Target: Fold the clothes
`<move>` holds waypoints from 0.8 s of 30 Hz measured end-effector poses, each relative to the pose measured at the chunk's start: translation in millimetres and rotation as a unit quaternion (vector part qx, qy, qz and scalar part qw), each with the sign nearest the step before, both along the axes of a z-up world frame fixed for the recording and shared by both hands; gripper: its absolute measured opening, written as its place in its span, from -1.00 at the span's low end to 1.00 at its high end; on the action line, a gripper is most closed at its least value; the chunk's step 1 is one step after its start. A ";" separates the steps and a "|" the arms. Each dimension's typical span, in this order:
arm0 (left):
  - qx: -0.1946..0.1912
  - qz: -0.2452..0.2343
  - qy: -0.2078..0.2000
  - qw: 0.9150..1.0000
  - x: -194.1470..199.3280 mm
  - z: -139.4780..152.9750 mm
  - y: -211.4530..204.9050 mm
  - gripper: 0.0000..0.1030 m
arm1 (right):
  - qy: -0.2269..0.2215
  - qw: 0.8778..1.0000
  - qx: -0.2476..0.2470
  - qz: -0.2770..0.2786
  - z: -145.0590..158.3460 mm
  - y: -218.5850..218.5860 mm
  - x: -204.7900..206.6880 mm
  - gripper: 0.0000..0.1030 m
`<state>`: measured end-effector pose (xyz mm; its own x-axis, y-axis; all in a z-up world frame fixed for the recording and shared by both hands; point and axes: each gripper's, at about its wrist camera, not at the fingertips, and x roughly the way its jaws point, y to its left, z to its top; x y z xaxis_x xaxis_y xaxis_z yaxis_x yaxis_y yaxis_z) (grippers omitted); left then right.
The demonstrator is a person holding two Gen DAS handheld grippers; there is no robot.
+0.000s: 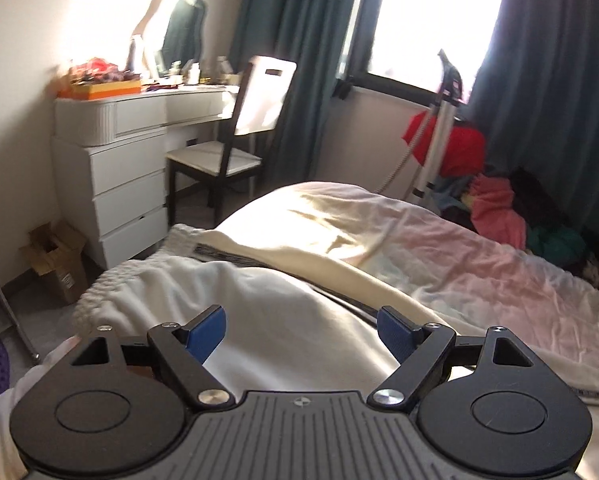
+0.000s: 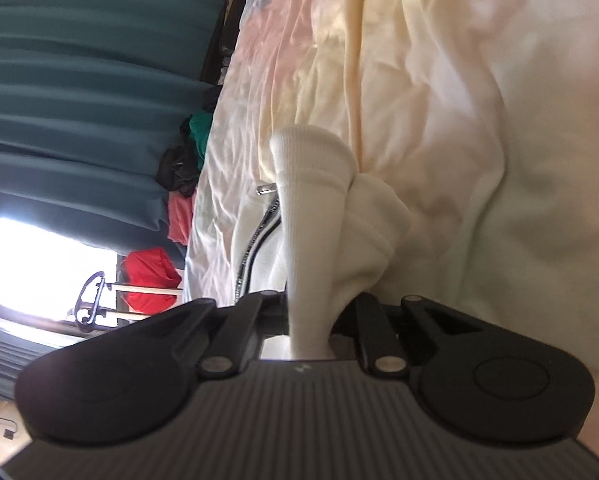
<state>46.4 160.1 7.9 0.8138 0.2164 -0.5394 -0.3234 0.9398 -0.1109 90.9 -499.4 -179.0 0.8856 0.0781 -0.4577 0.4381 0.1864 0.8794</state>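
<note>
We are holding the left tool (image 1: 301, 330) wide over the white jacket (image 1: 259, 300) on the bed (image 1: 479, 248); the right tool (image 2: 309, 320) is pinching its ribbed cuff (image 2: 311, 184) at lower centre.

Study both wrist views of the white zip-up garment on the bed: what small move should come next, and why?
Probably bring the open left tool down onto the white garment below it and close on a fold. Its blue pads stand apart with nothing between them, while the right tool is already clamped on the ribbed cuff beside the zipper. Folding likely needs a second held point.
</note>
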 end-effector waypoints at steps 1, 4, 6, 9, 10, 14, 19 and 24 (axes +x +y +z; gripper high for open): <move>0.007 -0.019 0.004 1.000 9.7 -4.1 -16.4 0.67 | 0.001 1.000 -0.004 0.001 1.1 0.0 -0.7 -0.78; 0.009 -0.068 0.028 0.997 42.1 -32.8 -61.7 0.69 | 0.003 1.000 -0.014 0.000 4.0 2.9 5.8 -0.78; 0.021 -0.102 0.052 0.993 60.6 -57.9 -88.0 0.69 | 0.006 1.000 -0.021 -0.002 4.1 3.8 2.4 -0.78; 0.031 -0.143 0.104 0.984 77.8 -103.0 -109.2 0.70 | 0.011 0.999 -0.035 -0.002 6.5 6.5 4.1 -0.78; 0.032 -0.155 0.132 0.979 82.1 -119.2 -113.0 0.76 | 0.014 0.999 -0.050 0.000 9.3 8.4 5.1 -0.78; 0.074 -0.170 0.136 0.973 79.7 -143.0 -121.4 0.82 | 0.028 0.990 -0.136 0.005 33.8 25.7 11.4 -0.78; 0.080 -0.174 0.145 0.971 80.4 -140.7 -121.2 0.82 | 0.009 0.937 -0.348 0.017 90.7 83.5 25.7 -0.78; 0.065 -0.182 0.151 0.969 83.3 -128.1 -113.1 0.82 | -0.088 0.805 -0.579 0.098 138.4 202.2 24.0 -0.77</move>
<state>129.7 47.0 -120.2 0.6582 0.0254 -0.7524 0.0339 0.9974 0.0633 114.9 -297.2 -40.5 0.9673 -0.1651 -0.1925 0.1888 0.9756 0.1120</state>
